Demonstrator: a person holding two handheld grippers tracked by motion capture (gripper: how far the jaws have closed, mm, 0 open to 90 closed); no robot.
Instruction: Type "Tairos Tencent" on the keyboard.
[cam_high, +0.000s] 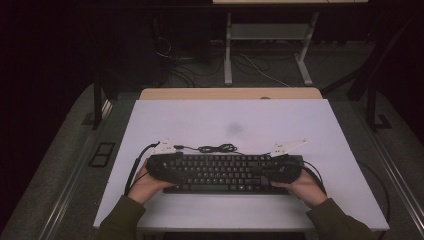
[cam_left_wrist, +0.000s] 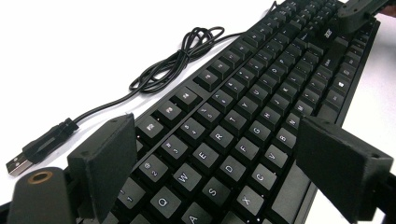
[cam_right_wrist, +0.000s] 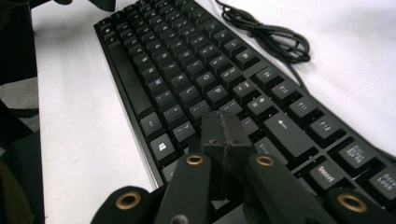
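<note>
Jaws flank keyboard (cam_high: 225, 172) (lying left-right).

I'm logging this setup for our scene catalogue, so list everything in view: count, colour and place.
keyboard: one, black, near edge of the table, lying flat between the two grippers
keyboard cable: one, black, coiled on the table just behind the keyboard, loose USB plug lying on the table
table: one, white top with a wood-coloured strip at the far edge
desk frame: one, pale, on the floor beyond the table
floor cables: several, dark and light, behind the table
left gripper: one, black, jaws open over the keyboard's left end
right gripper: one, black, jaws shut, tip over the keys at the keyboard's right end
hands: two, green sleeves, at the table's near edge
</note>
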